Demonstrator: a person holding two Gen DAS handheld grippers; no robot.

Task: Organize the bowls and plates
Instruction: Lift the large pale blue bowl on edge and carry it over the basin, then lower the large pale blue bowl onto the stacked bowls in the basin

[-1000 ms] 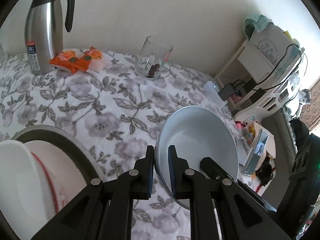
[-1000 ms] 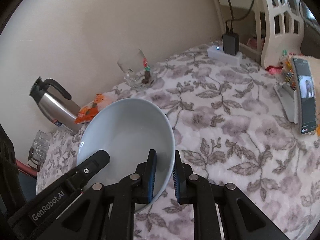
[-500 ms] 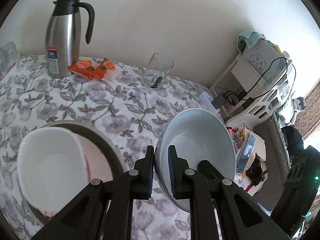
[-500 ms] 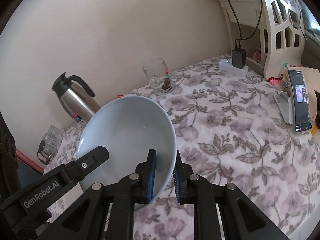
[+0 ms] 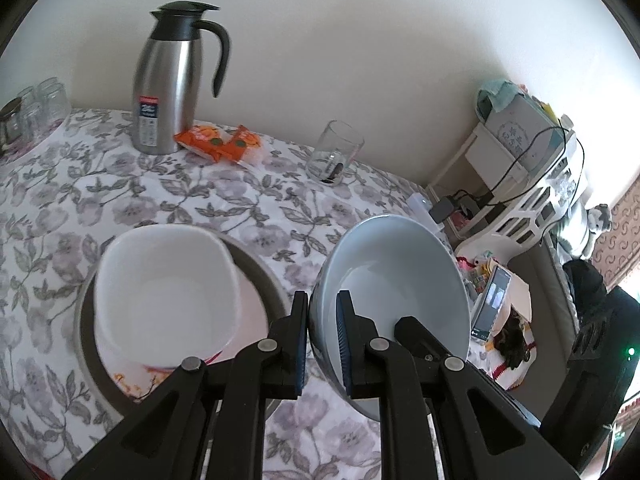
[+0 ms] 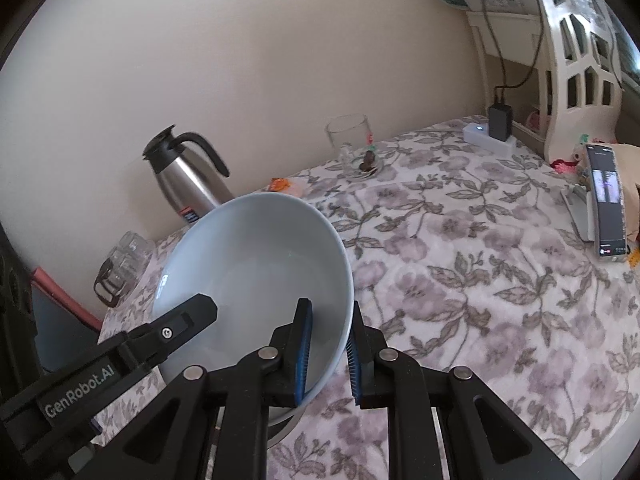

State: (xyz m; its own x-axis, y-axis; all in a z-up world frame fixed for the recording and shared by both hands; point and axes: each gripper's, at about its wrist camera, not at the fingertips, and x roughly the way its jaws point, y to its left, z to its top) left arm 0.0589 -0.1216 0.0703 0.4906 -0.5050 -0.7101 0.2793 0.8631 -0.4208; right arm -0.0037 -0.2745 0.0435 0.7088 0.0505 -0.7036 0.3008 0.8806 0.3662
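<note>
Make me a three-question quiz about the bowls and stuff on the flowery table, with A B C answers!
1. Where does the white bowl sit?
A. On the grey-rimmed plate
B. Inside the glass cup
C. On the floor

2. What colour is the bowl that the grippers hold?
A. Red
B. Pale blue
C. Black

3. How is that held bowl being carried?
A. Lying flat on the cloth, untouched
B. Pinched at its rim by both grippers, tilted
C. Upside down on the jug

Answers:
1. A: the white bowl rests on the plate, left of the held bowl.
2. B: the pale blue bowl looks light blue in both views.
3. B: the left gripper and the right gripper each clamp its rim between their pads, and the bowl leans to one side.
</note>
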